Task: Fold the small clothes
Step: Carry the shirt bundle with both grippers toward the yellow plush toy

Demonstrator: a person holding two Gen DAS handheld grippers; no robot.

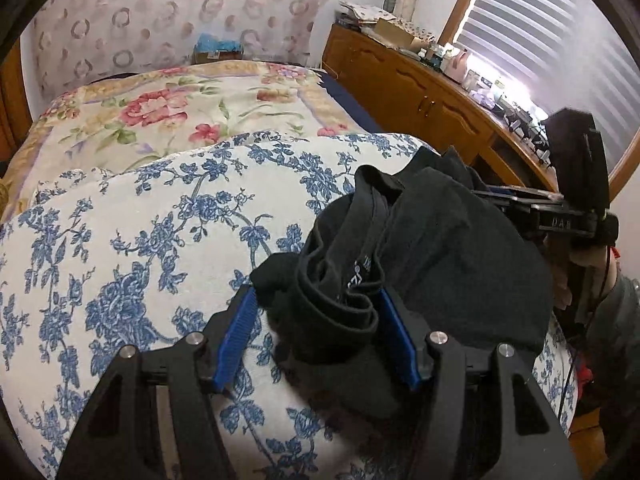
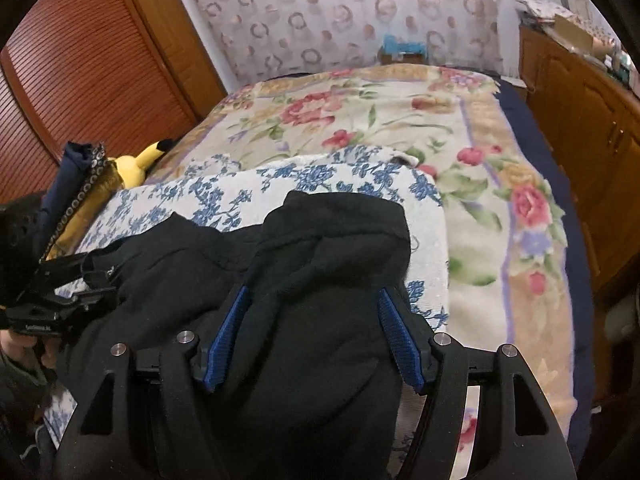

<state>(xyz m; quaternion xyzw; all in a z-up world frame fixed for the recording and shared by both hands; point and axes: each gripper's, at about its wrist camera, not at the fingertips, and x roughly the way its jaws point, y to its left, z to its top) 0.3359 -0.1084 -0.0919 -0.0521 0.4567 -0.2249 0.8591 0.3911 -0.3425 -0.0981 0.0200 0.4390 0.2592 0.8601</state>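
Both grippers spread over the black garment on the bed.

I have the black garment (image 1: 432, 248) bunched on the blue-flowered blanket (image 1: 132, 240). My left gripper (image 1: 316, 336) straddles its waistband with pads apart; the right gripper (image 2: 312, 336) stands wide over the other side, gripping nothing, I think. I judge I'm between folds: next I must pinch an edge and carry it across.

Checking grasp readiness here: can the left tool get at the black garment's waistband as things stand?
Probably yes. The bunched waistband of the black garment already lies between the left tool's spread blue pads, with nothing covering it. Whether the pads press on it is unclear.
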